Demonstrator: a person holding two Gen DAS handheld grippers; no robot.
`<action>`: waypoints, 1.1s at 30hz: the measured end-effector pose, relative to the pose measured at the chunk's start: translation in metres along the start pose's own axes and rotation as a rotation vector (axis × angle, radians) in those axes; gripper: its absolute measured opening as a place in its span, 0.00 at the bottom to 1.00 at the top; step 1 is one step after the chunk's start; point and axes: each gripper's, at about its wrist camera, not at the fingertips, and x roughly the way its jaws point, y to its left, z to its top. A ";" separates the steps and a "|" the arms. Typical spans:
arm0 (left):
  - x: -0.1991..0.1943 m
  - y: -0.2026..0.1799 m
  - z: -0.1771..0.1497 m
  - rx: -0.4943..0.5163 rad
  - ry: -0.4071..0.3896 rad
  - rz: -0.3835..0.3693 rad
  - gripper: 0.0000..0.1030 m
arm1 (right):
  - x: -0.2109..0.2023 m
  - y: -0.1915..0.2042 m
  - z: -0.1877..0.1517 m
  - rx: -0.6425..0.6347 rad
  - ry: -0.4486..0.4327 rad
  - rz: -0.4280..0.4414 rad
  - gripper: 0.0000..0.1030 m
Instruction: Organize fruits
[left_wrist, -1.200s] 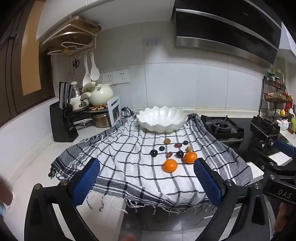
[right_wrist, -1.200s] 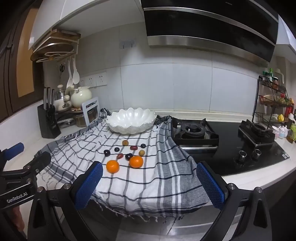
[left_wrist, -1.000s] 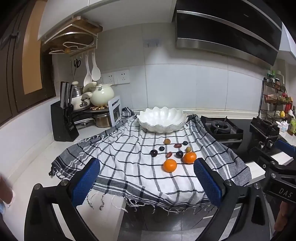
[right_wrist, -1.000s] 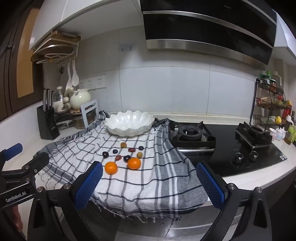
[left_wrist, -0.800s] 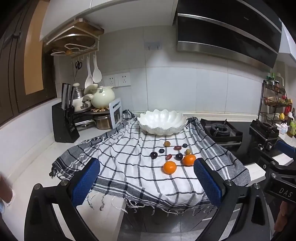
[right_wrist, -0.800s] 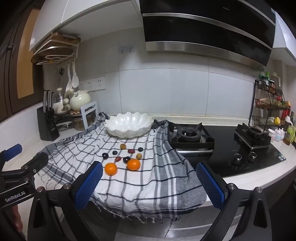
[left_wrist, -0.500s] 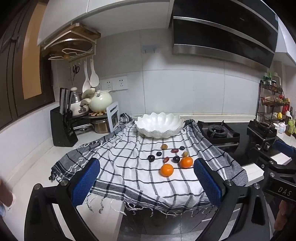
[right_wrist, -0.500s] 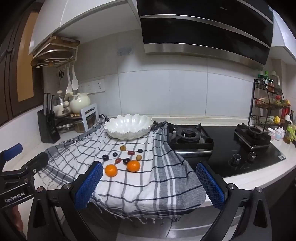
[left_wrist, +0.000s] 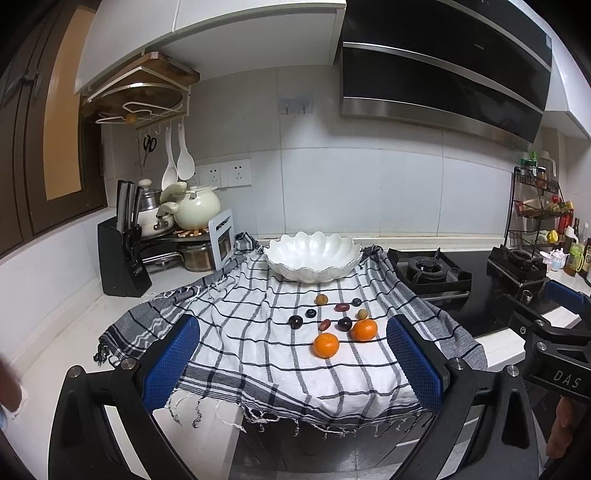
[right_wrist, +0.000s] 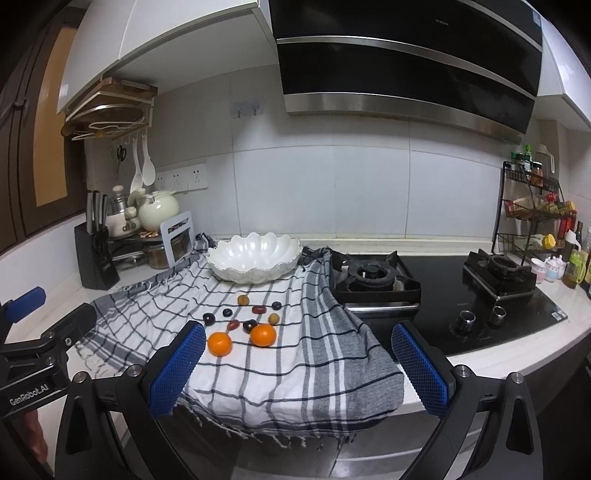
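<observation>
Two oranges (left_wrist: 326, 345) (left_wrist: 364, 329) and several small dark and tan fruits (left_wrist: 344, 324) lie on a checked cloth (left_wrist: 243, 332) on the counter. A white scalloped bowl (left_wrist: 314, 256) stands empty behind them. The same oranges (right_wrist: 219, 343) (right_wrist: 263, 335), small fruits (right_wrist: 249, 325) and bowl (right_wrist: 254, 260) show in the right wrist view. My left gripper (left_wrist: 291, 356) is open and empty, in front of the counter edge. My right gripper (right_wrist: 298, 360) is open and empty, also short of the counter.
A knife block (left_wrist: 123, 258), pots and a kettle (left_wrist: 195, 210) stand at the back left. A gas hob (right_wrist: 373, 277) with two burners lies right of the cloth. A spice rack (right_wrist: 532, 210) and bottles stand at the far right.
Both grippers have drawn back and risen a little, so the counter and fruits sit slightly farther off. Both stay open. The fruits have not moved.
</observation>
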 end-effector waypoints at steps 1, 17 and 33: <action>-0.001 0.000 0.000 -0.001 -0.002 -0.002 1.00 | -0.001 0.000 0.000 -0.001 -0.002 0.000 0.99; -0.007 -0.002 0.001 -0.004 -0.021 -0.005 1.00 | -0.006 0.001 0.002 -0.004 -0.020 -0.004 0.99; -0.007 -0.002 0.006 -0.008 -0.032 -0.005 1.00 | -0.007 0.002 0.004 -0.003 -0.025 -0.006 0.99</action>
